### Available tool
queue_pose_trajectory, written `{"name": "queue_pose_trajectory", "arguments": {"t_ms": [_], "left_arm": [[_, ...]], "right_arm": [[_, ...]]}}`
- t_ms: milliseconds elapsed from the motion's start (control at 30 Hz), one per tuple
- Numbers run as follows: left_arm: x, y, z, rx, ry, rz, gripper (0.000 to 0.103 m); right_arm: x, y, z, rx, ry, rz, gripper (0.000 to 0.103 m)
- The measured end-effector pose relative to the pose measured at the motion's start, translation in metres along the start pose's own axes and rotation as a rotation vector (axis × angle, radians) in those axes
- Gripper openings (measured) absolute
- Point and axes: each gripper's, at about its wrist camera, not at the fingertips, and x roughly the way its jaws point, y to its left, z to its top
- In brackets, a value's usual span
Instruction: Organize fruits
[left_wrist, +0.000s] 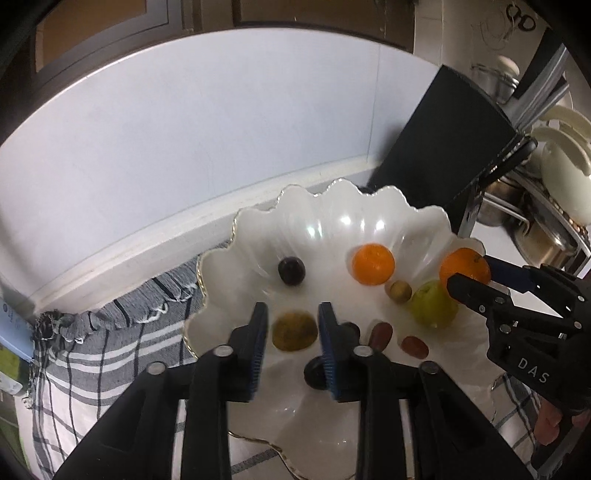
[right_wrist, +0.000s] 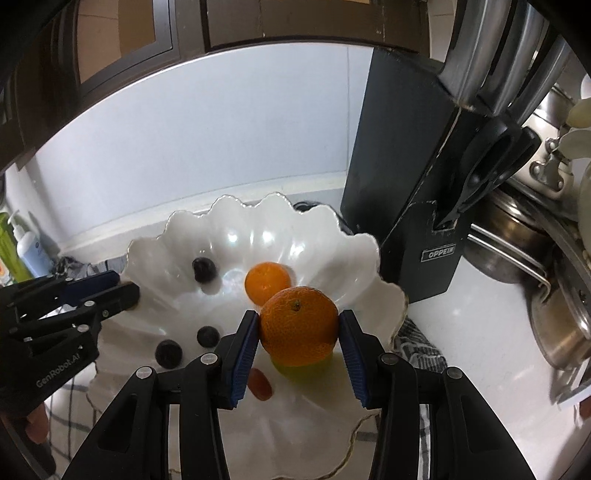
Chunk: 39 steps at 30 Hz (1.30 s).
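Orange mandarin (right_wrist: 299, 326) sits clamped in my right gripper (right_wrist: 299, 332) above the white bowl (right_wrist: 155, 251) for placing, while my left gripper (left_wrist: 293, 334) hangs apart, seemingly empty.

A pale blue-white wall (left_wrist: 192, 147) rises behind the white worktop (right_wrist: 480, 332), with a white ledge (left_wrist: 147, 254) running along its foot. Dark wooden cabinets (right_wrist: 122, 44) hang above. A grey checked cloth (left_wrist: 110, 350) covers the worktop's left part. A black knife block (right_wrist: 406, 184) stands at the back edge, with steel pots (right_wrist: 554, 325) toward the right edge. Bottles (right_wrist: 22, 251) stand in the far left corner. Soft light glares off the wall.
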Motion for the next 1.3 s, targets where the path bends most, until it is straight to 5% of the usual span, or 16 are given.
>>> {"name": "queue_pose_trajectory", "arguments": {"t_ms": [67,167,400,733,1000,1300], "left_arm": [[-0.001,-0.001,-0.001,0.009,-0.005,0.005,0.057],[-0.007,-0.001,-0.003,0.015,-0.016,0.033,0.060],[-0.041,0.004,-0.014,-0.012,-0.079,0.066,0.078],[-0.128,0.000,-0.043,0.008,-0.268,0.180,0.102],[-0.186,0.000,-0.071,0.032,-0.359,0.207,0.103],[-0.221,0.012,-0.106,0.055,-0.373,0.189,0.103]], "right_arm": [[0.001,-0.001,-0.002,0.001,0.009,0.004,0.048],[-0.004,-0.003,-0.004,0.008,-0.015,-0.033,0.065],[-0.044,-0.001,-0.010,-0.003,-0.085,-0.111,0.072],[-0.113,0.016,-0.037,0.023,-0.200,-0.128,0.079],[-0.160,0.031,-0.062,0.065,-0.247,-0.118,0.079],[-0.203,0.059,-0.098,0.095,-0.279,-0.175,0.085]]}}
